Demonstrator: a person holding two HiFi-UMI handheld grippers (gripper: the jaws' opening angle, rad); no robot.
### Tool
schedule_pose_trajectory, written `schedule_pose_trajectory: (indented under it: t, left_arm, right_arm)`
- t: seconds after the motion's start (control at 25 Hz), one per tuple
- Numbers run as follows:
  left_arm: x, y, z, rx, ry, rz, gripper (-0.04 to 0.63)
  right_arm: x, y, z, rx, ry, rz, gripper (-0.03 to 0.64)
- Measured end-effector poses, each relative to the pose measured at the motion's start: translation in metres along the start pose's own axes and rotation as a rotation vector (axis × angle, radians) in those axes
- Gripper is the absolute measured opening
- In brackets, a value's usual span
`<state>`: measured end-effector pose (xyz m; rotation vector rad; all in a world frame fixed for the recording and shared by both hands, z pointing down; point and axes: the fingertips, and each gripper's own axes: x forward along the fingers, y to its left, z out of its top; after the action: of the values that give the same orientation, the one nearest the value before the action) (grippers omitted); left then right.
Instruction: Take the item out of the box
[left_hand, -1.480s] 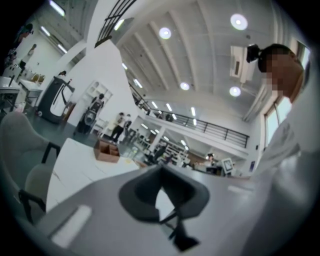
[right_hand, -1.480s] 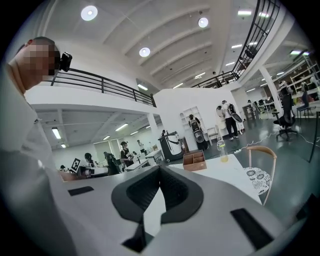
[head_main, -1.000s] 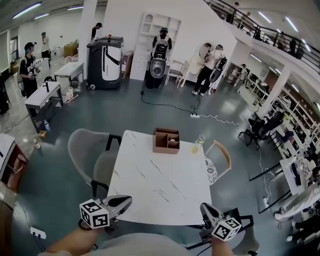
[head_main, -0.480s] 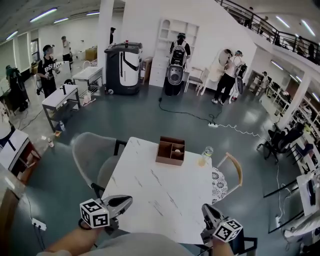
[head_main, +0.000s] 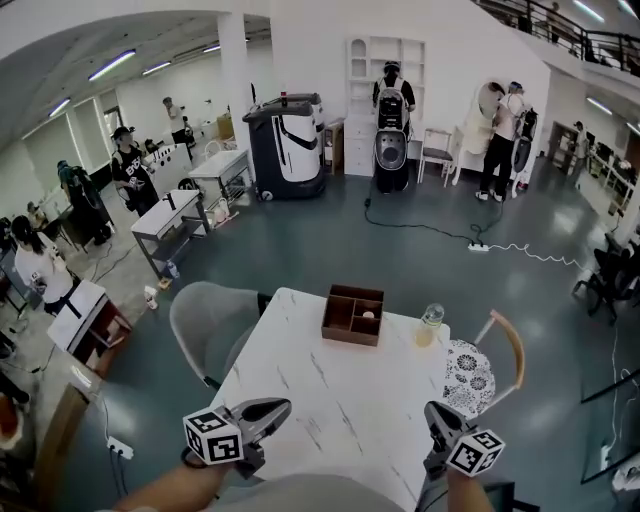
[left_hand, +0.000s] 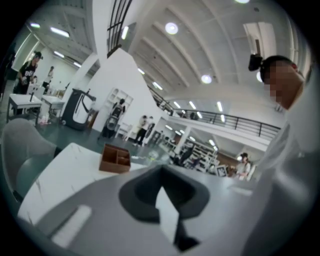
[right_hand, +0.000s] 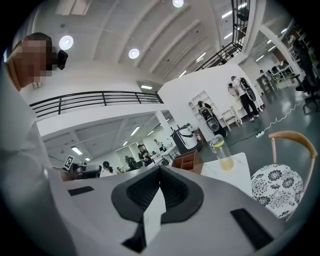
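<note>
A brown wooden box (head_main: 352, 315) with compartments stands near the far edge of the white marble table (head_main: 330, 400). A small pale item (head_main: 368, 315) lies in its right compartment. My left gripper (head_main: 283, 406) hovers over the table's near left corner, jaws together and nothing between them. My right gripper (head_main: 432, 410) is at the near right edge, also shut and empty. Both are far from the box. The left gripper view shows the box (left_hand: 115, 158) beyond the closed jaws. In the right gripper view the box (right_hand: 186, 161) is small and distant.
A glass jar (head_main: 430, 325) of yellow liquid stands just right of the box. A grey chair (head_main: 210, 325) sits at the table's left, a wooden chair with a patterned cushion (head_main: 468, 368) at its right. Several people, desks and machines stand further back in the hall.
The head view has swung left, so the table and box sit further right and lower in the picture. Both grippers stay shut at the near edge.
</note>
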<state>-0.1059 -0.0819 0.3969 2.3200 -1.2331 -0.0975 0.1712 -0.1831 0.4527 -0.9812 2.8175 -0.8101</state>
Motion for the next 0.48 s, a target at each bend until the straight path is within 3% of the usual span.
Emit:
schedule_pose_trajectory:
  t: [0.24,0.48]
  left_arm:
    - [0.009,0.037,-0.009,0.016,0.058,0.027,0.005]
    - [0.028,0.097,-0.005,0.197,0.195,-0.001,0.005]
  right_arm:
    - [0.016,-0.015,-0.02,-0.005,0.025,-0.027,0.008]
    - [0.035,0.005,-0.035,-0.04,0.051,-0.124,0.008]
